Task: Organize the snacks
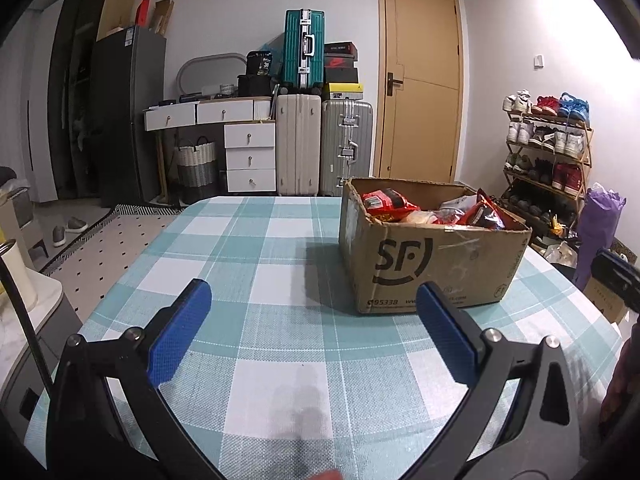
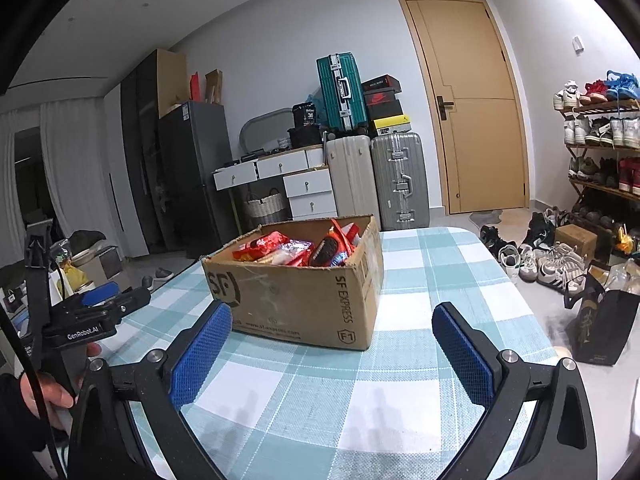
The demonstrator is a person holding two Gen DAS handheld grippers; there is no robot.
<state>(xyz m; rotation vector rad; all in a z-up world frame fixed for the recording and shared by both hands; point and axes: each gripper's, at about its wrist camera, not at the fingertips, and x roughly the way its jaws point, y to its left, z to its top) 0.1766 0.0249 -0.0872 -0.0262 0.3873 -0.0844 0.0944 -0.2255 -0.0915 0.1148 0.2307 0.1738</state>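
Observation:
A brown cardboard SF box (image 1: 432, 264) stands on the teal-and-white checked table (image 1: 256, 280), holding several snack packets, mostly red (image 1: 386, 202). In the right wrist view the box (image 2: 296, 300) sits just ahead with its snack packets (image 2: 296, 250) showing inside. My left gripper (image 1: 314, 300) is open and empty, low over the table, left of and nearer than the box. My right gripper (image 2: 332, 326) is open and empty, just in front of the box's near right corner. The left gripper also shows in the right wrist view (image 2: 100, 304), held at the far left.
Beyond the table stand suitcases (image 1: 324, 140), a white drawer desk (image 1: 224, 136), a dark fridge (image 1: 124, 112) and a wooden door (image 1: 420, 80). A shoe rack (image 1: 548, 152) and loose shoes (image 2: 536, 252) are on the right. A dark paper bag (image 2: 600, 328) stands by the table's right edge.

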